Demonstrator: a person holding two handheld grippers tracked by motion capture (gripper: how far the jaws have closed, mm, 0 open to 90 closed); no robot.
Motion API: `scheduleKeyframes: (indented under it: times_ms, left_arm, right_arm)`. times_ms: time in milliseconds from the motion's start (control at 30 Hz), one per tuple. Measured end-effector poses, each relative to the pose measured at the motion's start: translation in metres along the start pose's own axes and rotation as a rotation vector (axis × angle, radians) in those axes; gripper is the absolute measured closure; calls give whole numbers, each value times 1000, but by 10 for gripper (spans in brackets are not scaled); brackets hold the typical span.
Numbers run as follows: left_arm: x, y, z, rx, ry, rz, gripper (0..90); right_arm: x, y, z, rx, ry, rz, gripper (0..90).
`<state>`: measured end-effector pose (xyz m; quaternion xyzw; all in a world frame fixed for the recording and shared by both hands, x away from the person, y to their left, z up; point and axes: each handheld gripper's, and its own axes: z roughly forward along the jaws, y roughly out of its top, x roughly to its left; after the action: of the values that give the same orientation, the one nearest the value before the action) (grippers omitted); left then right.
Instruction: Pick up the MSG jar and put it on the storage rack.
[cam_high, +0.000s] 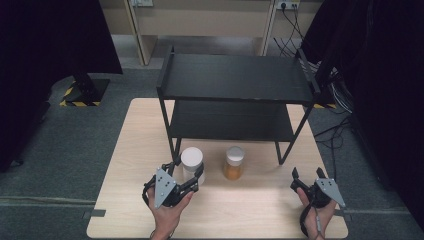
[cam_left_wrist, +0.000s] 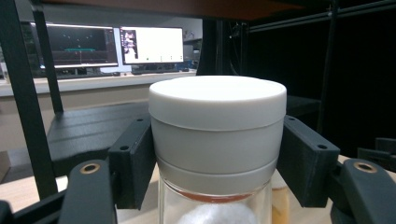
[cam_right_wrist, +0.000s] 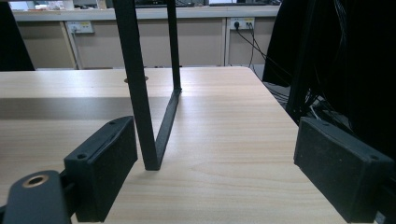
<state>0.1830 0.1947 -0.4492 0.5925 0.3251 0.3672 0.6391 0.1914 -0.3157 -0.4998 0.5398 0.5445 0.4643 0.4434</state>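
Note:
A clear jar with a white lid (cam_high: 192, 159) is held at the front left of the table, with my left gripper (cam_high: 184, 171) shut on it. In the left gripper view both pads press on the white lid (cam_left_wrist: 217, 122), and something white shows inside the glass. A second jar (cam_high: 234, 162), white-lidded with orange contents, stands just to its right in front of the black two-tier shelf (cam_high: 235, 77). My right gripper (cam_high: 306, 175) rests at the front right of the table, open, with bare tabletop between its jaws (cam_right_wrist: 215, 177).
The shelf's right front leg (cam_right_wrist: 140, 93) stands just ahead of the right gripper, near its left pad. The wooden table (cam_high: 260, 205) has free room between the two hands. Dark curtains and cables lie to the right; monitors sit beyond the shelf.

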Motion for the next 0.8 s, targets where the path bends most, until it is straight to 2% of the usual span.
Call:
scheduleKeyframes:
  times_ms: [367,533,800]
  left_arm:
    - [-3,13,4,-25,12,7,336]
    - [-5,20,6,-38,25,26,336]
    - [-6,33,12,-57,24,21,336]
  right_arm:
    - [0,0,0,1,2,1,134]
    - [0,0,0,0,1,-4,134]
    - [0,0,0,-1,0,-2,134]
